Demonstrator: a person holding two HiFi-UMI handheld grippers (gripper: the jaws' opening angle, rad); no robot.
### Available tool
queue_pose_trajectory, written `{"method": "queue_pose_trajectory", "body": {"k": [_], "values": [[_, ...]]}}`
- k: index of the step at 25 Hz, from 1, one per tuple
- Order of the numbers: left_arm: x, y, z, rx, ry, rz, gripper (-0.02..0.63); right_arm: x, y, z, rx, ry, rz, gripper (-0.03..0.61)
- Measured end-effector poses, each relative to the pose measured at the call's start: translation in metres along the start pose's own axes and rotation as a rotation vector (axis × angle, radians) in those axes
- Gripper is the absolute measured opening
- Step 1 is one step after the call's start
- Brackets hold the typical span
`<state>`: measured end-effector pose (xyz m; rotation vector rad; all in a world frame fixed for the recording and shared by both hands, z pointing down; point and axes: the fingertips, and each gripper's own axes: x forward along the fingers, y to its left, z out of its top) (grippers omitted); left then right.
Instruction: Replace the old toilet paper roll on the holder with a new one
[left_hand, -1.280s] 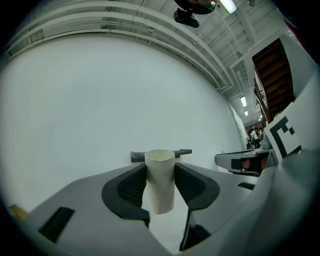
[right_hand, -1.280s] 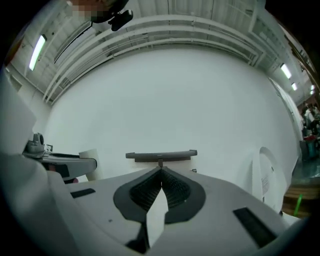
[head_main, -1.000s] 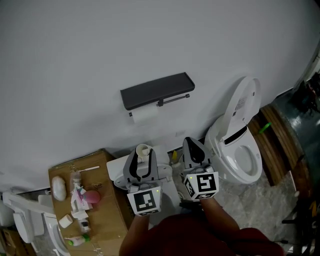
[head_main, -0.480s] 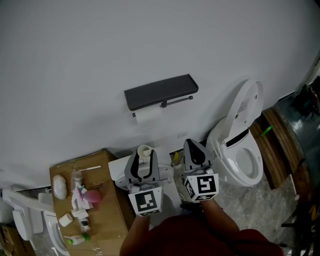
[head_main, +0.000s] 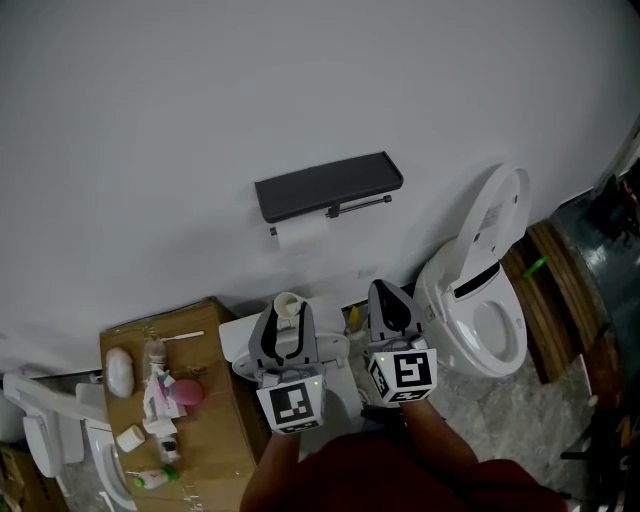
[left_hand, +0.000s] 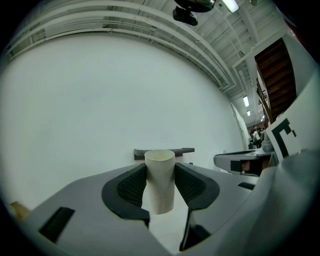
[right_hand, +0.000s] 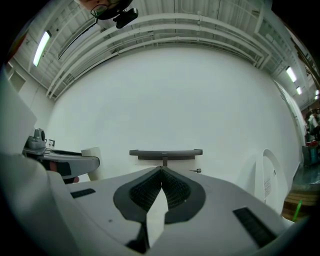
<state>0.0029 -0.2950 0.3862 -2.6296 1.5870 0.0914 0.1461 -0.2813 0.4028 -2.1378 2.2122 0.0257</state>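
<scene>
Held upright in the left gripper (head_main: 286, 330): a bare cardboard tube (left_hand: 160, 180), pads clamped on both its sides, well short of the wall. Farther back, hanging under the black wall holder (head_main: 328, 184): a white roll (head_main: 300, 233), seemingly seated on the rod. Alongside, the right gripper (right_hand: 161, 175), jaws pressed together on nothing. Far right, an open toilet (head_main: 480, 320). Apparently late in the swap, with the old core out. Next, most likely: discarding the tube without crushing it.

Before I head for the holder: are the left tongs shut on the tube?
Shut: the left tongs clamp the upright cardboard tube between both pads.
</scene>
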Motion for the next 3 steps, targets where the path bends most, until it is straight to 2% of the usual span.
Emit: {"method": "queue_pose_trajectory", "body": {"k": [3], "values": [[0.0014,0.003,-0.0004,0.002,-0.004,0.001,0.195,0.0023,0.0022,-0.0008,-0.006,0.002,0.001,0.018]]}}
